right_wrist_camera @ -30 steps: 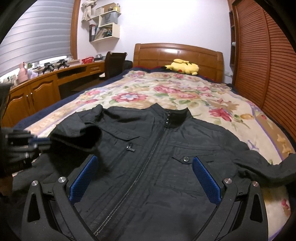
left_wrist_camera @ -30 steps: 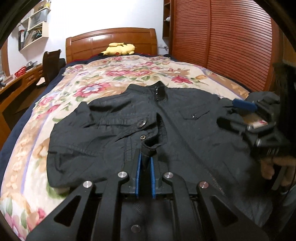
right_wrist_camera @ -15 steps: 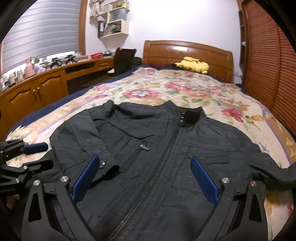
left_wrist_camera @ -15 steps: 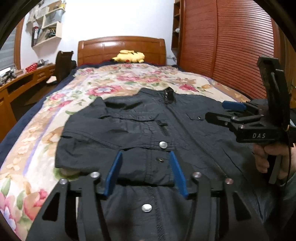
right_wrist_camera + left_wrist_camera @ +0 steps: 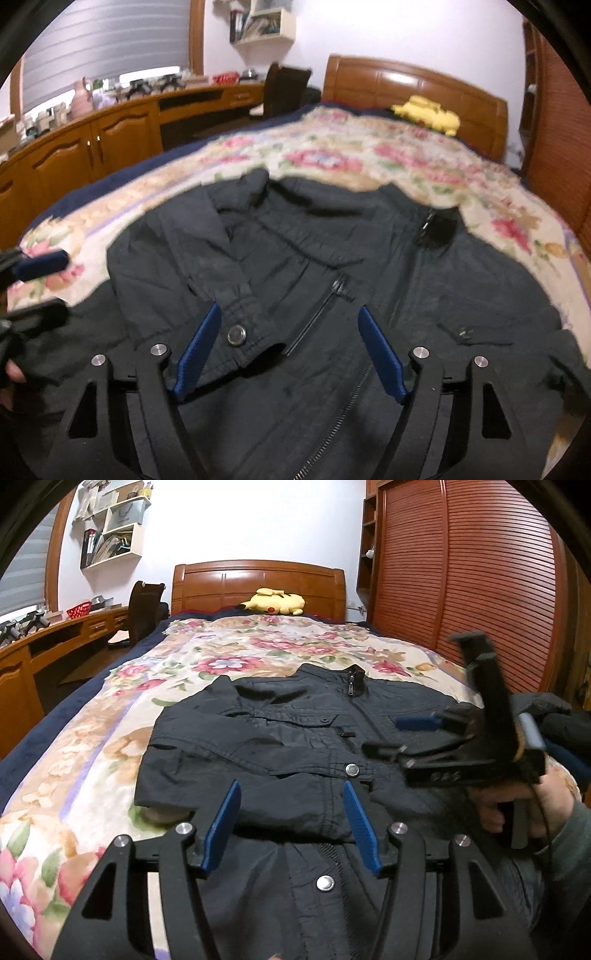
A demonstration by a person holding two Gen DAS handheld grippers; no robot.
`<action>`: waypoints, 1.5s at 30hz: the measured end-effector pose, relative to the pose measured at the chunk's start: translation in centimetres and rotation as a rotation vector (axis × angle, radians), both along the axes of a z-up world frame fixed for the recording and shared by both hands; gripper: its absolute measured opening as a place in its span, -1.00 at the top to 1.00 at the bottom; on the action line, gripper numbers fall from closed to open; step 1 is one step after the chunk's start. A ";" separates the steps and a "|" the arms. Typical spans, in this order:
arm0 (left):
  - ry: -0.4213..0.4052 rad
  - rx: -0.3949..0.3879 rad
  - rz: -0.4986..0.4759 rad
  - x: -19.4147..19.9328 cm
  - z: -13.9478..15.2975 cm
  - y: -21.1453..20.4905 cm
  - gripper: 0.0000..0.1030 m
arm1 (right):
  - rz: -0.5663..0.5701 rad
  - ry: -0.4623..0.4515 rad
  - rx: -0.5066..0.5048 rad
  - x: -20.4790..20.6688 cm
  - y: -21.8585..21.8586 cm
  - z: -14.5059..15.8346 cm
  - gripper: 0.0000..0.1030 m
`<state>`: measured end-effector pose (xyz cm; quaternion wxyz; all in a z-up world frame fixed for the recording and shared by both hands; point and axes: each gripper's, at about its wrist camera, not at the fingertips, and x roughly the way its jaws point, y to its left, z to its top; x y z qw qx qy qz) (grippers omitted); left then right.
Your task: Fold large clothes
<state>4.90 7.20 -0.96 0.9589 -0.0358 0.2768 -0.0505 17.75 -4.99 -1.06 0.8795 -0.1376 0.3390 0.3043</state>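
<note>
Only left cam shows hand w/ right gripper.

Pretty clearly a home bedroom: big bed with a floral bedspread mid-frame, wooden headboard behind it, yellow plush toy on top, louvered wardrobe doors right, desk and wall shelves upper left.

light: dim indoor, warm | left view: sharp | right view: motion-blurred | edges: fisheye-bent, dark corners
</note>
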 end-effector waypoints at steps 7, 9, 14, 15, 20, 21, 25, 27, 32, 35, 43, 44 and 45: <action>-0.002 -0.028 0.022 -0.1 -0.2 0.9 -0.11 | 0.060 0.131 -0.043 1.2 1.6 -4.0 -0.33; 0.001 -0.029 0.024 -0.1 -0.3 1.0 -0.11 | 0.086 0.149 -0.044 1.1 1.7 -4.4 0.16; 0.005 -0.012 0.024 -0.1 -0.4 0.5 -0.11 | 0.130 0.143 -0.019 0.3 1.7 -4.0 0.84; 0.005 -0.011 0.026 0.0 -0.4 0.4 -0.11 | 0.134 0.130 -0.009 0.0 1.5 -3.7 0.89; 0.008 -0.009 0.030 0.1 -0.5 0.3 -0.11 | 0.145 0.081 0.032 -0.9 1.2 -2.0 0.94; 0.009 -0.008 0.030 0.1 -0.6 0.3 -0.11 | 0.144 0.075 0.037 -0.9 1.2 -1.7 0.94; 0.011 -0.005 0.027 0.1 -0.7 0.3 -0.11 | 0.129 0.034 0.070 -1.7 -0.3 0.0 0.95; 0.010 -0.006 0.026 0.1 -0.7 0.3 -0.11 | 0.115 0.017 0.080 -2.2 -1.3 0.8 0.95; 0.003 -0.009 0.022 0.1 -0.6 0.4 -0.11 | 0.056 -0.028 0.084 -3.1 -4.3 2.3 0.95; -0.002 -0.010 0.016 0.0 -0.4 0.3 -0.11 | 0.016 -0.057 0.095 -3.1 -6.3 3.3 0.95; -0.008 -0.006 -0.004 -0.2 -0.4 -0.5 -0.11 | -0.109 -0.121 0.072 -3.5 -11.6 4.8 0.95; -0.009 -0.006 -0.010 -0.2 -0.4 -0.7 -0.11 | -0.119 -0.123 0.068 -3.5 -11.9 4.8 0.96; -0.010 -0.006 -0.014 -0.2 -0.4 -0.8 -0.11 | -0.131 -0.127 0.056 -3.5 -12.5 4.8 0.96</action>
